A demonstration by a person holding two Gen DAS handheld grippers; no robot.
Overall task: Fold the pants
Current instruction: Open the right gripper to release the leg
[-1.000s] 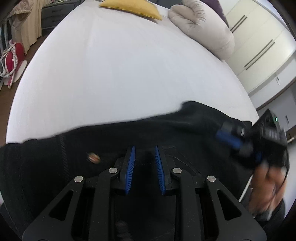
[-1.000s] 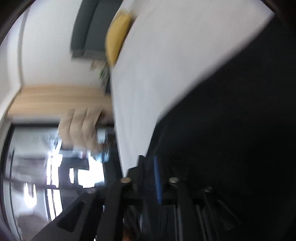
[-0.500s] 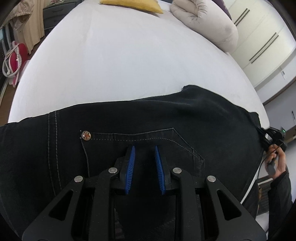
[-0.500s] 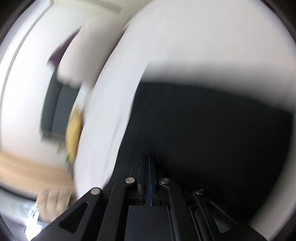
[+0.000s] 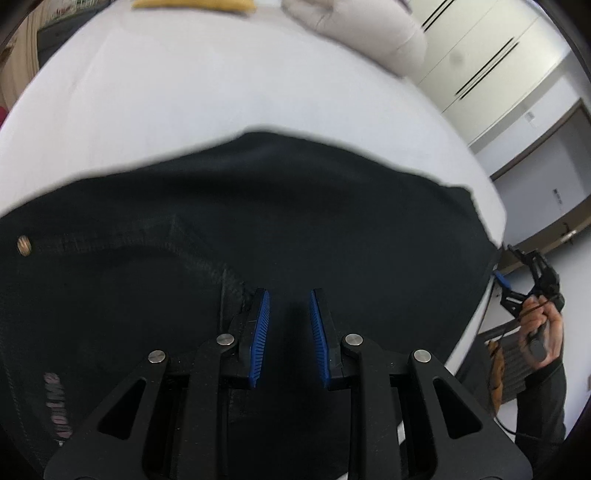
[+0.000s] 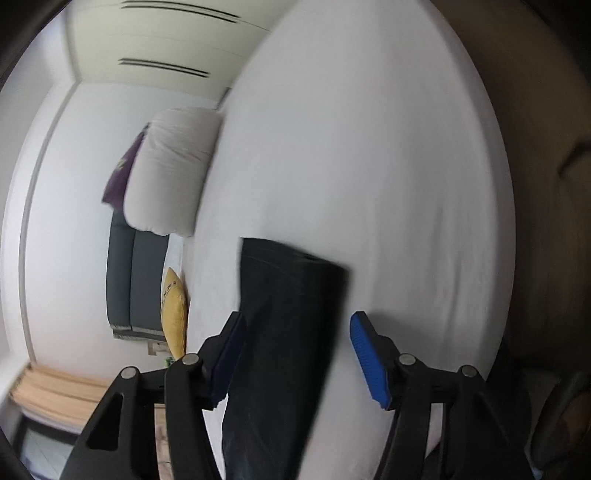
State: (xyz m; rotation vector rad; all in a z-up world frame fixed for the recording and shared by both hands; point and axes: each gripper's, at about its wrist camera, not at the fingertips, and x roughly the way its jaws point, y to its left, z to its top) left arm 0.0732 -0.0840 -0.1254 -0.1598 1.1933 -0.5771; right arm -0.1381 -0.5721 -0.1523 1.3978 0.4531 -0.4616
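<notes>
Black jeans lie spread on the white bed, with a rivet and pocket seam at the left. My left gripper is open with a small gap, its blue pads just over the jeans' near part, holding nothing. In the right wrist view the jeans appear as a dark strip on the bed. My right gripper is wide open and empty, off the jeans' end; it also shows in the left wrist view past the bed's right edge.
A rolled beige duvet and a yellow pillow lie at the bed's far end. White wardrobe doors stand at the right. A grey headboard shows in the right wrist view.
My right gripper has opened, let go of the jeans and drawn back off the bed's edge. My left gripper has slid to the right over the jeans.
</notes>
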